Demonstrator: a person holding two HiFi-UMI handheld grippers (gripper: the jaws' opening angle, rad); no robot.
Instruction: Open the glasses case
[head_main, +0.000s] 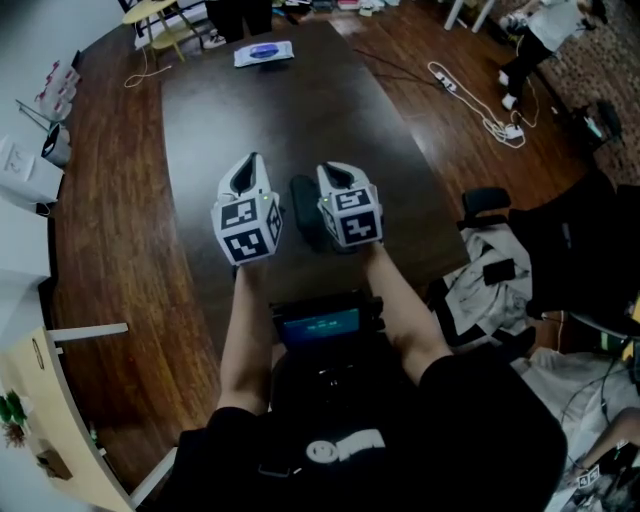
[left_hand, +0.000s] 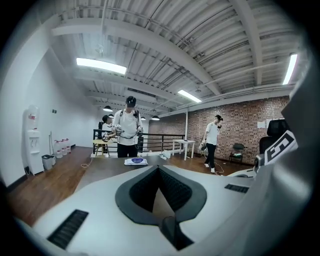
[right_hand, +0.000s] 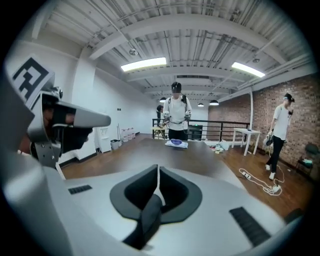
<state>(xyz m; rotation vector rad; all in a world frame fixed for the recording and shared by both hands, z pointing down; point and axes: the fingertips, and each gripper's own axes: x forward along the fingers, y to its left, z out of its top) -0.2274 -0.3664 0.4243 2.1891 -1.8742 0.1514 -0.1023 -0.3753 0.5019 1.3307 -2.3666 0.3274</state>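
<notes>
While the left gripper (left_hand: 158, 168) and right gripper (right_hand: 158, 167) sit low over the dark, matte, rectangular table (head_main: 300, 110), the glasses case (head_main: 303, 208) lies flat between them. It's black and oblong with rounded ends, and nothing is gripping it. Left is clenched and empty, its fine-ribbed dark pads meeting at the tips. Right is parted by a hairline slit with nothing between the pads. Both shells are smooth white plastic. A flat white packet (head_main: 264, 52) with a blue label lies at the table's far end.

Dark table (head_main: 300, 120), glasses case (head_main: 304, 208), white packet (head_main: 264, 53)
</notes>
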